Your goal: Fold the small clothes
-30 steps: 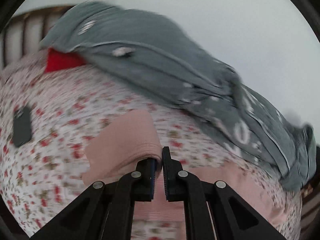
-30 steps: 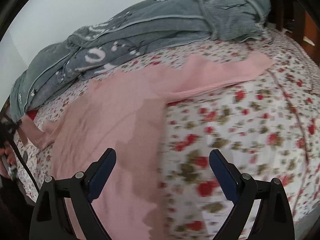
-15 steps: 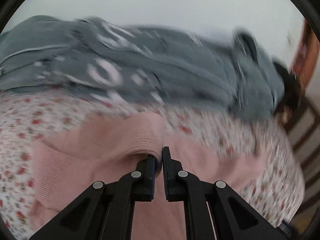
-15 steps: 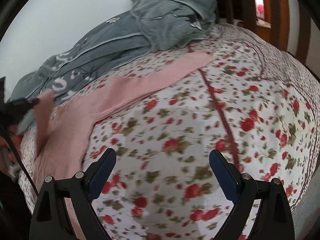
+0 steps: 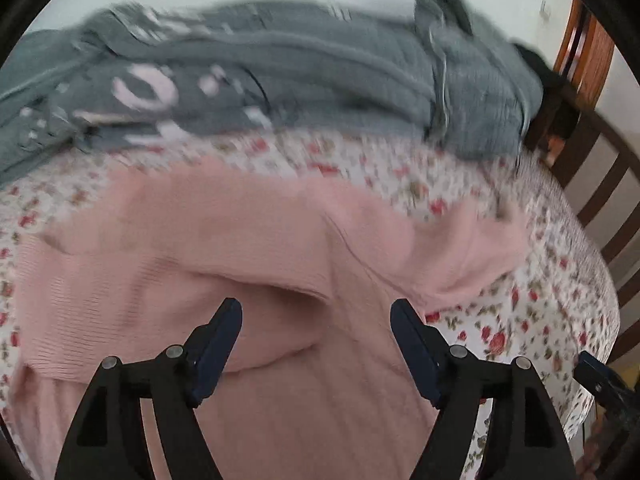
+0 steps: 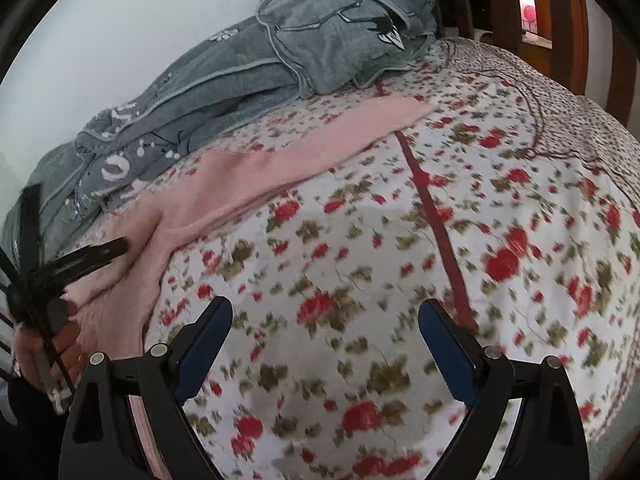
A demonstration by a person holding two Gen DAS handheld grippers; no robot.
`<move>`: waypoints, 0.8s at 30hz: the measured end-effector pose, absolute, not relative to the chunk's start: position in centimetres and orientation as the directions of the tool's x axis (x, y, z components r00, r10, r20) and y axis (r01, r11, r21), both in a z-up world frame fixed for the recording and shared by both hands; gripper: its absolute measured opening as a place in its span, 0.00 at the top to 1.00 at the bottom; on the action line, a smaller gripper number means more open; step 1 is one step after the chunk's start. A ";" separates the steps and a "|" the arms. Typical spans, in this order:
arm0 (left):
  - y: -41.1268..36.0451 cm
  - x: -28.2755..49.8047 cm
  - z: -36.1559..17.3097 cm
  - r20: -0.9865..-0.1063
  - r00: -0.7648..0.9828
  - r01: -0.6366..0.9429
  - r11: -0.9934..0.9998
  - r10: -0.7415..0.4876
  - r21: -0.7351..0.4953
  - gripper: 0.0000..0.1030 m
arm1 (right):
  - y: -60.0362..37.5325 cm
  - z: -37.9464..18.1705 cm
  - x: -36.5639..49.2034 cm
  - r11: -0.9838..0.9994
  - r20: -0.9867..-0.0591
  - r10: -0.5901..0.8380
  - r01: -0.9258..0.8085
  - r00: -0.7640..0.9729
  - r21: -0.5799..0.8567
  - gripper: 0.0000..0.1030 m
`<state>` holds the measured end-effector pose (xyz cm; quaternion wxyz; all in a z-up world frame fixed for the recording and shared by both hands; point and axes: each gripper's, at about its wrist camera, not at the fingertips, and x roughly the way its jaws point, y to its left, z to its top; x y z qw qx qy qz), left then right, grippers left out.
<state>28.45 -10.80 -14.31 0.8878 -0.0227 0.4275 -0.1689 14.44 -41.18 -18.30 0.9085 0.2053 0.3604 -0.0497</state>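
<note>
While flat on bedspread [image 6: 360, 260], pink sweater [image 5: 248, 248] sleeve [image 6: 320, 148] points toward headboard [image 6: 500, 4].

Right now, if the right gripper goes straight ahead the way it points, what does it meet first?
Probably bare floral bedsheet: the open right gripper points at it, with the pink sweater off to its left. Depth is unclear.

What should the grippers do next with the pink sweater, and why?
Probably the right gripper should reach for the far sleeve. That sleeve lies stretched out flat across the flowery bedspread, while the other sleeve is folded over the pink sweater below the open left gripper. Both grippers are open and hold nothing.
</note>
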 end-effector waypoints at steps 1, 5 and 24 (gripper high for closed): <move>-10.1 28.3 -13.8 -0.745 0.593 0.273 0.947 -0.306 -0.172 0.22 | -41.2 -18.2 14.7 0.909 -0.668 0.063 0.234 0.741 0.345 0.09; -9.0 29.6 -13.4 -0.774 0.567 0.243 0.955 -0.281 -0.168 0.21 | -41.3 -17.9 15.7 0.901 -0.659 0.085 0.224 0.748 0.371 0.09; -18.4 34.6 -15.2 -0.756 0.458 0.334 0.879 -0.467 -0.341 0.50 | -44.3 -18.9 14.9 0.874 -0.683 0.086 0.274 0.726 0.401 0.09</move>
